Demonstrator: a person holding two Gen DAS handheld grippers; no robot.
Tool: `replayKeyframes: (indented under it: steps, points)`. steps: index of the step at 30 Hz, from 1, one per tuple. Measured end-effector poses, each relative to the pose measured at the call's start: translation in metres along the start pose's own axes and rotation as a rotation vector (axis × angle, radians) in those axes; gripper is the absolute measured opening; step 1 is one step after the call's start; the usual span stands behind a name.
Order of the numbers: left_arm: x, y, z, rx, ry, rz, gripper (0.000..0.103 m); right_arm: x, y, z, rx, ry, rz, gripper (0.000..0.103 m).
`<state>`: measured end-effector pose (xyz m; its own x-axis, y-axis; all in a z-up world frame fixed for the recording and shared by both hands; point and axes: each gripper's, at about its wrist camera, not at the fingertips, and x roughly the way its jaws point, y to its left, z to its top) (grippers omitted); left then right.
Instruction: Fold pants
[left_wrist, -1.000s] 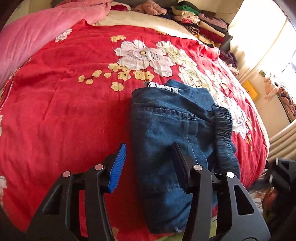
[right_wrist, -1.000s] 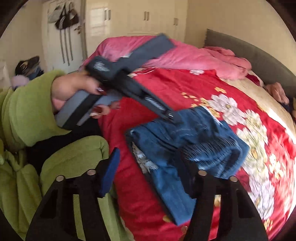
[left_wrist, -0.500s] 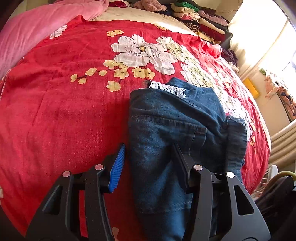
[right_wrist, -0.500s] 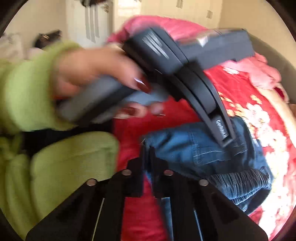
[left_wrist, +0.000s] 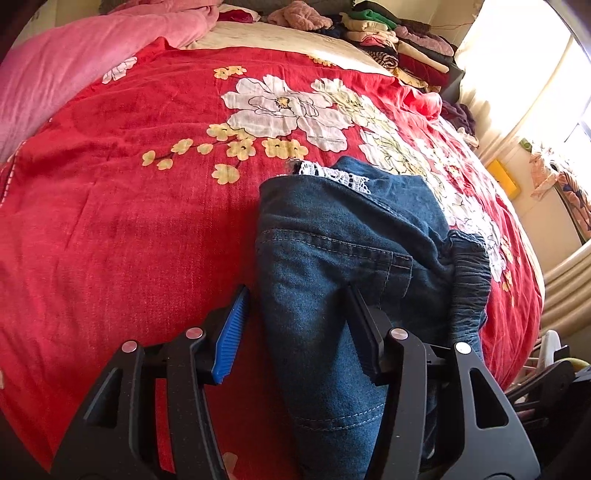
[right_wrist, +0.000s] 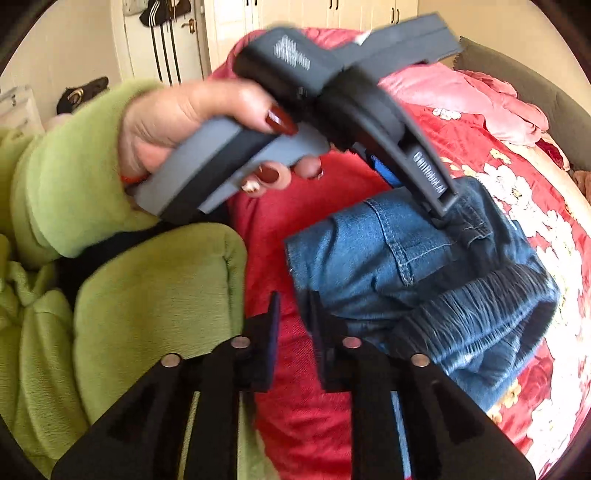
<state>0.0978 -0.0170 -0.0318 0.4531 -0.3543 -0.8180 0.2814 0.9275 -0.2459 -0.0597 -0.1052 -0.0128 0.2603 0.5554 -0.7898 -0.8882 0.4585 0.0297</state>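
Observation:
The folded blue denim pants (left_wrist: 343, 266) lie on the red floral bedspread (left_wrist: 122, 221), with a lace trim at the far edge and the elastic waistband at the right. My left gripper (left_wrist: 295, 299) is open, its jaws straddling the near left part of the pants. In the right wrist view the pants (right_wrist: 388, 258) lie bunched, with the left gripper's finger pressing on the top. My right gripper (right_wrist: 293, 306) is slightly open at the pants' near corner, holding nothing.
A pink blanket (left_wrist: 74, 66) lies at the bed's far left. A pile of folded clothes (left_wrist: 399, 40) sits at the far right near a bright window. The person's green sleeve and lap (right_wrist: 147, 295) fill the left of the right wrist view.
My left gripper moved forward over the pants, staying open. My right gripper shut near the pants' corner half a second ago and has opened a little; the pants look more bunched.

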Motion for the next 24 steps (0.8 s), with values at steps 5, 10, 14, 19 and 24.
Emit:
replayKeyframes:
  steps: [5,10,14,19,24]
  points:
    - [-0.004,-0.002,-0.002,0.012,-0.011,0.017,0.045,-0.020,-0.002,-0.007,0.043,-0.027,-0.004,0.022]
    - [-0.005,-0.002,-0.003,0.015,-0.013,0.021,0.045,-0.036,-0.016,-0.002,0.101,-0.116,-0.021,0.022]
    - [-0.005,-0.002,-0.003,0.018,-0.014,0.022,0.045,-0.026,-0.037,0.001,0.172,-0.088,-0.067,0.032]
    - [-0.005,-0.002,-0.004,0.017,-0.014,0.021,0.048,0.000,-0.054,-0.013,0.281,0.049,-0.062,0.031]
    - [-0.005,-0.001,-0.004,0.014,-0.016,0.025,0.050,0.003,-0.048,-0.016,0.284,0.052,-0.062,0.032]
